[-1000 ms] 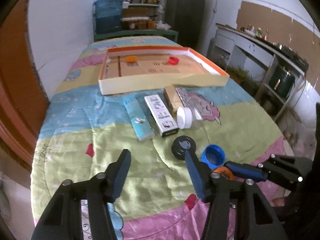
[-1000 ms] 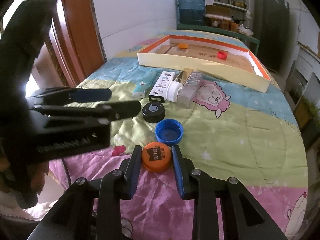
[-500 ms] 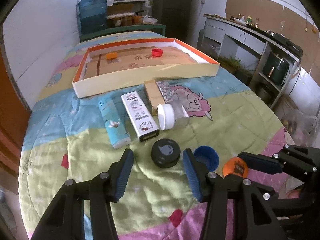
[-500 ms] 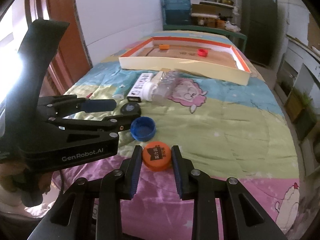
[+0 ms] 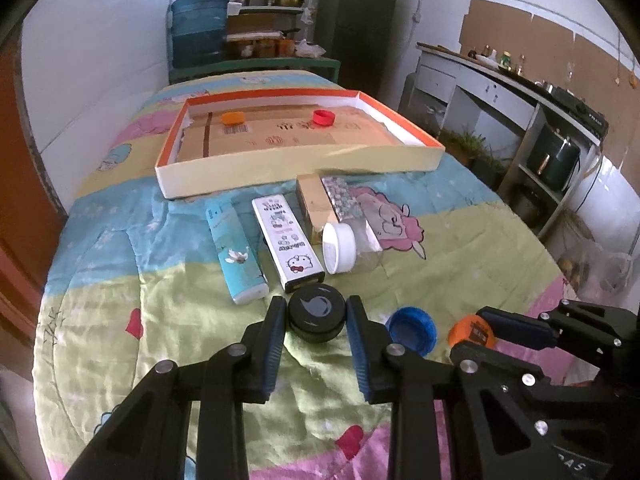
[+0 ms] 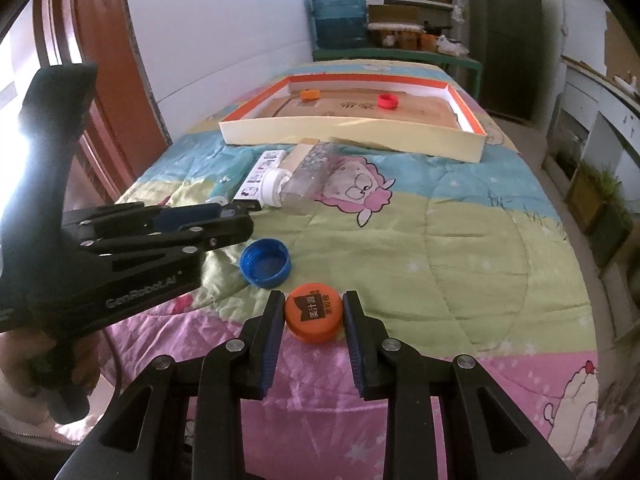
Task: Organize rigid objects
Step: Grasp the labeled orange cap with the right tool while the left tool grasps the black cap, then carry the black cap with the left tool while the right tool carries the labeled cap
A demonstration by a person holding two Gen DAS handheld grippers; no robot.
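Note:
My left gripper [image 5: 317, 312] is shut on a black round lid [image 5: 317, 312], its blue pads touching both sides. My right gripper [image 6: 313, 312] is shut on an orange cap [image 6: 313, 312] with black print; this cap also shows in the left wrist view [image 5: 470, 330]. A blue cap [image 5: 412, 330] lies open side up between them, also seen in the right wrist view [image 6: 265, 262]. A shallow cream box with an orange rim [image 5: 280, 178] at the far end holds an orange cap [image 5: 233, 118] and a red cap [image 5: 323, 117].
Between the caps and the box lie a light blue tube box [image 5: 236, 254], a white cartoon-print box [image 5: 286, 242], a tan box [image 5: 314, 204] and a clear jar with a white lid [image 5: 340, 248]. A quilt [image 6: 460, 240] covers the table. Shelves and a counter stand beyond.
My left gripper moved forward and closed on the black lid. My right gripper kept its hold on the orange cap and shifted a little.

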